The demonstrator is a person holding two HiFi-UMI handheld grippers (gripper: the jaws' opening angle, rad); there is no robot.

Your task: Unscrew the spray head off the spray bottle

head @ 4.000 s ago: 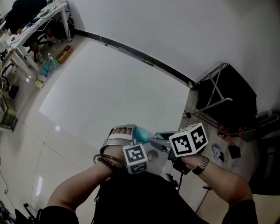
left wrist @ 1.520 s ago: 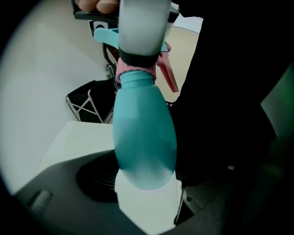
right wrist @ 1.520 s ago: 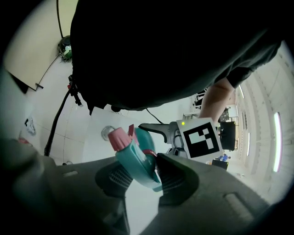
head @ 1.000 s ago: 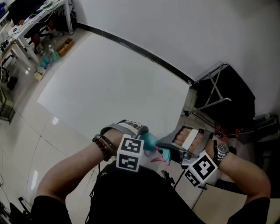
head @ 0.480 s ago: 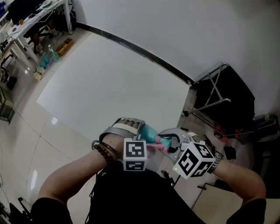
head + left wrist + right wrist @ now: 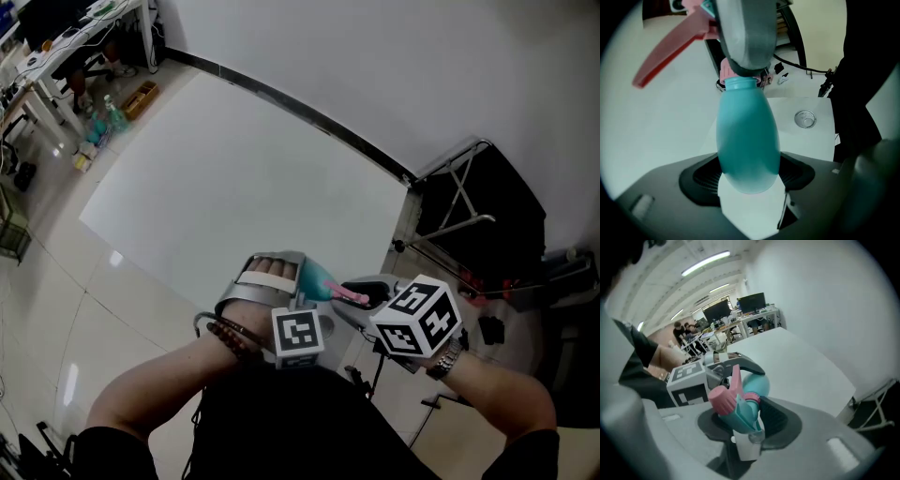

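The left gripper's (image 6: 748,187) dark pads (image 6: 701,177) clasp the rounded body of a teal spray bottle (image 6: 747,140) above a white tabletop (image 6: 665,122), while the grey right gripper (image 6: 746,37) covers its neck, the spray head (image 6: 693,33) juts its pink trigger up-left, and a small clear round object (image 6: 805,118) lies beyond.

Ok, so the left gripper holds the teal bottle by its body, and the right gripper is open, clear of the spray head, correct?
Not quite. The right gripper is not open and clear: its jaws are shut on the spray head, as the right gripper view shows. The rest stands: the left gripper holds the teal bottle by its body.
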